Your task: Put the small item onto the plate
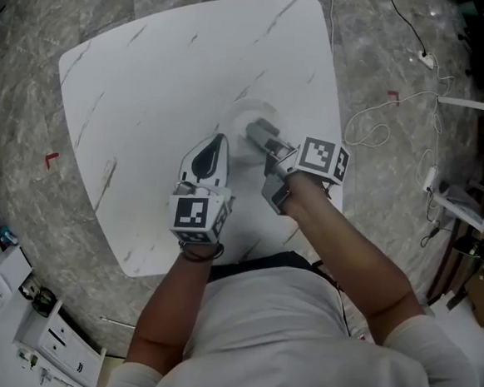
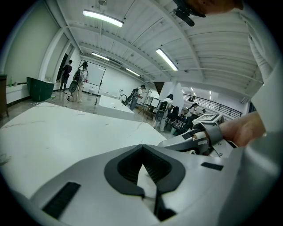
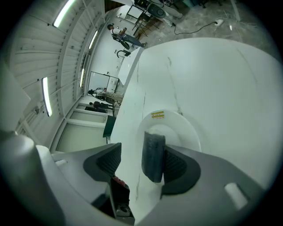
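the right gripper (image 3: pixel 138 155) stands wide open around the dark small item (image 3: pixel 153 155), which leans on one pad, clear of the other, over the near edge of the white plate (image 3: pixel 188 128).

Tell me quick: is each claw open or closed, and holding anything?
Left claw: closed, empty.
Right claw: open; small dark grey block sits loose between its jaws, over the round white plate.
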`<state>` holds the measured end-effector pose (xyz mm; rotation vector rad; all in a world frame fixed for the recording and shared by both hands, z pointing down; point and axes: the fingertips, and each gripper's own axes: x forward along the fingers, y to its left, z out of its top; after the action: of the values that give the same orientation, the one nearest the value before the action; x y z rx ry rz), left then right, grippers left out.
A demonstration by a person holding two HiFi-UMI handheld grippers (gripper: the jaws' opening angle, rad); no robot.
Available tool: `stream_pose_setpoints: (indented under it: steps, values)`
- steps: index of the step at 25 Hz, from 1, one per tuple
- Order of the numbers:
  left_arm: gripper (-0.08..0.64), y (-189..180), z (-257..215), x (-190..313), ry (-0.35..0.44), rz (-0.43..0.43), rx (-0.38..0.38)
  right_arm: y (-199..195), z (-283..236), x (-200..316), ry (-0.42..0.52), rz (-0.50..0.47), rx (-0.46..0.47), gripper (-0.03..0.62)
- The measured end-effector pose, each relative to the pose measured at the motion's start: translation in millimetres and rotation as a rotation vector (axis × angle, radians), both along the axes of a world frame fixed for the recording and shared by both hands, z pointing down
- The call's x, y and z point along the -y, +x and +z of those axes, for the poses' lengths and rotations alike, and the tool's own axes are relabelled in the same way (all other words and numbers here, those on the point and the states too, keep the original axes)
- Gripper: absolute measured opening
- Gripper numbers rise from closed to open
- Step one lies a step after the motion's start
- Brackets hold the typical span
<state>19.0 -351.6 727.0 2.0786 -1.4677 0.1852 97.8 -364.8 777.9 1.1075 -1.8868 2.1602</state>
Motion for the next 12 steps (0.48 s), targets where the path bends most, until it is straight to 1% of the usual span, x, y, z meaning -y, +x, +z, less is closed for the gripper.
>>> stream_pose_setpoints:
  steps: [3, 6, 9, 12]
  values:
    - [0.005, -5, -7, -2, 0.007, 0.002, -0.005, 1, -6, -1, 0.016, -0.047, -0.050, 0.279]
    - [0.005, -12, -11, -8, 0.004, -0.002, -0.008, -2, -9, -4, 0.024, -0.110, -0.094, 0.307]
    - [0.005, -17, -26, -15, 0.016, -0.001, -0.026, 1, -14, -7, 0.053, -0.154, -0.167, 0.311]
    - [0.005, -24, -36, -23, 0.033, 0.009, -0.028, 11, -22, -9, 0.089, -0.161, -0.227, 0.313]
